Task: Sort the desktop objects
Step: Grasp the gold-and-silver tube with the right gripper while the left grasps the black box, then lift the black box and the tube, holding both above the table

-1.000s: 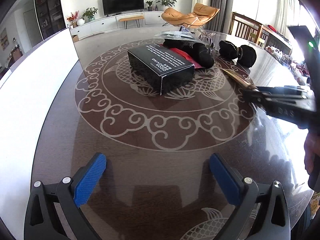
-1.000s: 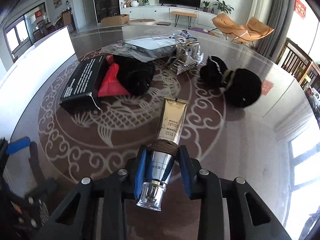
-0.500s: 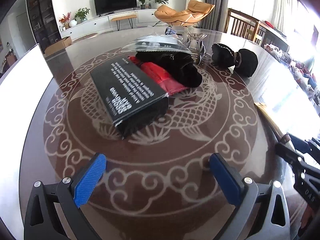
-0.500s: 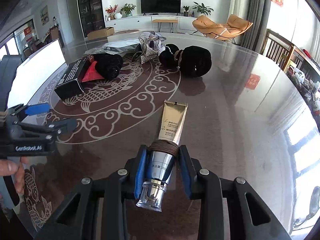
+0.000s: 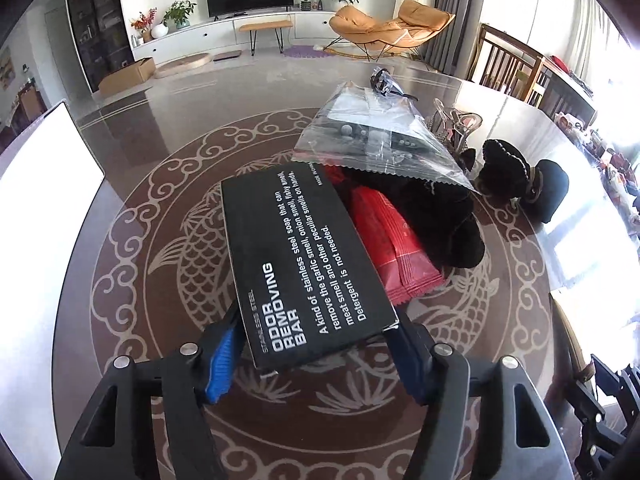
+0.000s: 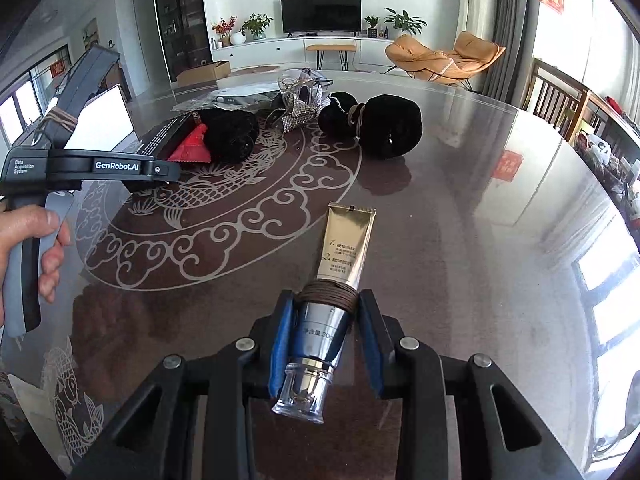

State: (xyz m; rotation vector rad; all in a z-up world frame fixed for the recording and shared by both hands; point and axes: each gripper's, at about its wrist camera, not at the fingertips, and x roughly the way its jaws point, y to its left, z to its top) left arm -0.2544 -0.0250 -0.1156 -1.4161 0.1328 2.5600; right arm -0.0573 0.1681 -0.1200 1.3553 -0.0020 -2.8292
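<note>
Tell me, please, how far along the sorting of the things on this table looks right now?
Nothing looks sorted yet. In hand: the right gripper is shut on the gold tube, and the left gripper's jaws are closing around the black box. Left in the heap: the red packet, the clear plastic bag, the black fluffy items and the sparkly piece.

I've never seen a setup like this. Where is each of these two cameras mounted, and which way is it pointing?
Left wrist: sits on the left gripper, looking down along its blue-padded fingers, which are closing around the black printed cardboard box.
Right wrist: sits on the right gripper, shut on the gold cosmetic tube with clear cap; the person's left hand shows.
Shared: the box, red foil packet and dark patterned round table.
</note>
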